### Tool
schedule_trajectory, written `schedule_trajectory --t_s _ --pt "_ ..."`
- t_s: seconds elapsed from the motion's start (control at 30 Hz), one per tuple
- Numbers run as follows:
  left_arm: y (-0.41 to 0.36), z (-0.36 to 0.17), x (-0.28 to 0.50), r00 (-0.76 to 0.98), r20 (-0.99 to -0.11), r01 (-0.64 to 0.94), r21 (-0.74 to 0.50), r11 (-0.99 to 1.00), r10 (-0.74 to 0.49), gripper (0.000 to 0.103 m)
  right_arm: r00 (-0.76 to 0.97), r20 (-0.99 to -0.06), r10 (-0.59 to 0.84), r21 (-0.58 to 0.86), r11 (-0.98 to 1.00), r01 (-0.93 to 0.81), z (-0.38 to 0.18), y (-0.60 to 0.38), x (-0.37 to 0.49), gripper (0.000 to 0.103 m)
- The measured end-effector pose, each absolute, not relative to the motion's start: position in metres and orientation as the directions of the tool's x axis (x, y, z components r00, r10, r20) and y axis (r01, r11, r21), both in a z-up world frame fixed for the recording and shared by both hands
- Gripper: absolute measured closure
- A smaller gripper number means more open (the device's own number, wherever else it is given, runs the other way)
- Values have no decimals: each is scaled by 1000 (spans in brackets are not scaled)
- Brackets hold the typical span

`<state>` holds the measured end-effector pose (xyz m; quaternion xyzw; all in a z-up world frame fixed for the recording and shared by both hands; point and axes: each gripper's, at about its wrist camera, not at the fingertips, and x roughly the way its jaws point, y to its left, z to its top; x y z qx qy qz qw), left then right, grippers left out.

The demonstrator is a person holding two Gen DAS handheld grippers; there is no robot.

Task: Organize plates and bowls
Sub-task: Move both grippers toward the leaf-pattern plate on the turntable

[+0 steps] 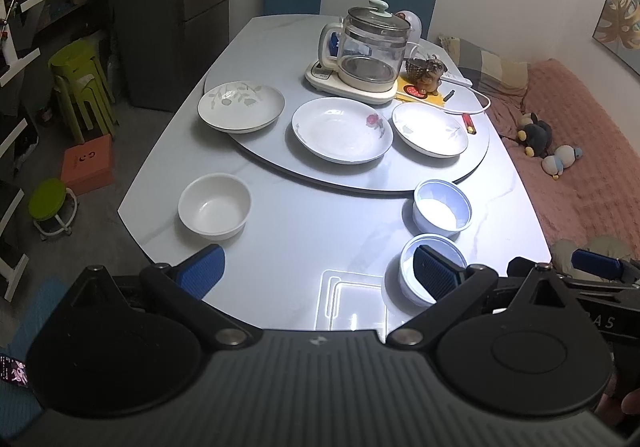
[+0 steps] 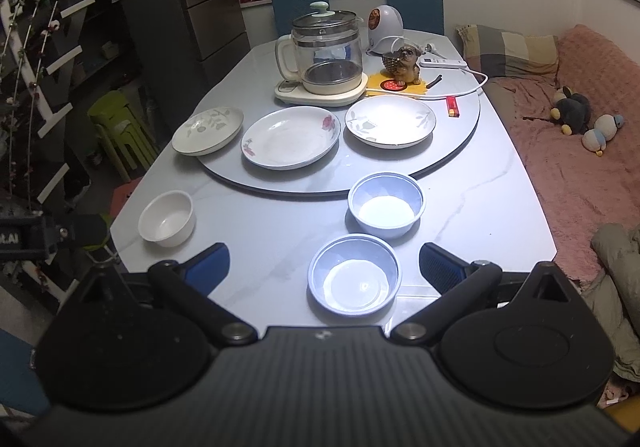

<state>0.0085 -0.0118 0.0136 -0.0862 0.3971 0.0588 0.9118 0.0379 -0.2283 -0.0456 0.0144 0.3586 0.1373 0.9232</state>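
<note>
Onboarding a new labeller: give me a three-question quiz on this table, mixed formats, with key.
1. True or false: all three plates sit on the turntable.
2. Multiple choice: which bowl lies nearest the right gripper? A) white bowl B) near blue bowl C) far blue bowl
3. Fill in: the left gripper is ____ and holds nothing.

Key: 1 true, the leaf plate, rose plate and grey-leaf plate all rest there. 2 B. 3 open.
</note>
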Motion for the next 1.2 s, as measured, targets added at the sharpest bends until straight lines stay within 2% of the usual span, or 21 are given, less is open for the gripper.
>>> schedule_trajectory --t_s 0.33,0.8,1.07,1.2 --pt "2 5 48 670 -743 -149 -108 983 20 1 697 -660 282 146 957 -249 -50 -213 59 2" --pt "70 -1 127 642 -767 -158 -148 976 -13 1 682 -675 281 160 958 -237 -48 -158 122 5" --pt "123 -7 166 635 -773 -194 -161 968 -1 1 650 -696 305 170 949 -264 -50 -112 167 18" --pt "151 -13 185 623 -783 -210 -168 963 0 1 639 -703 313 176 947 -270 -51 -89 189 21"
